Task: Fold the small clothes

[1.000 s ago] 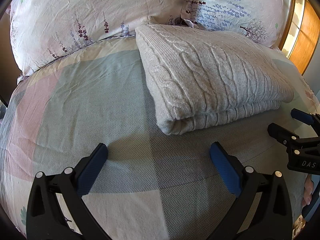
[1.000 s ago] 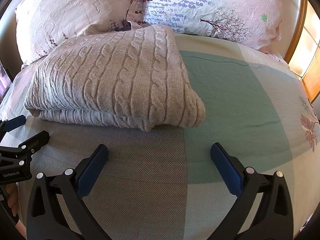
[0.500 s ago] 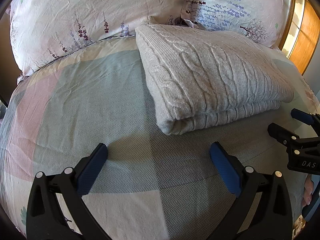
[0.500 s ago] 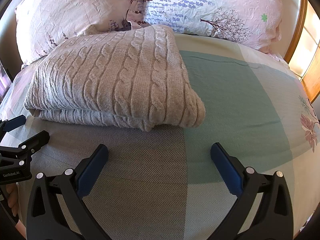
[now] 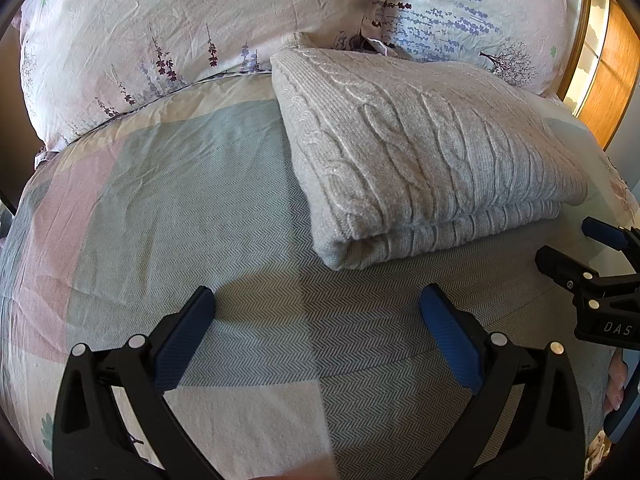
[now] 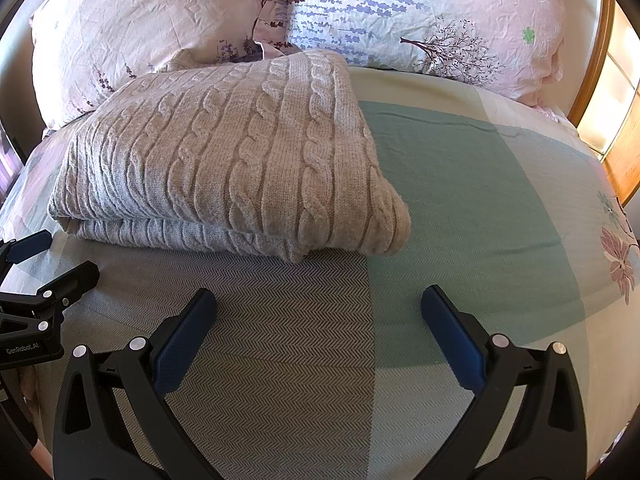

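A beige cable-knit sweater (image 5: 420, 152) lies folded in a thick rectangle on the bed, its far edge against the pillows; it also shows in the right wrist view (image 6: 228, 160). My left gripper (image 5: 316, 316) is open and empty, hovering over the bedspread just short of the sweater's near left corner. My right gripper (image 6: 318, 316) is open and empty, just short of the sweater's near right corner. Each gripper shows at the edge of the other's view, the right gripper (image 5: 596, 248) and the left gripper (image 6: 44, 264).
The patchwork bedspread (image 5: 180, 208) covers the bed in green, pink and herringbone grey panels. Two floral pillows (image 6: 420, 12) lie behind the sweater. A wooden headboard and lit shelf (image 5: 600, 60) stand at the right.
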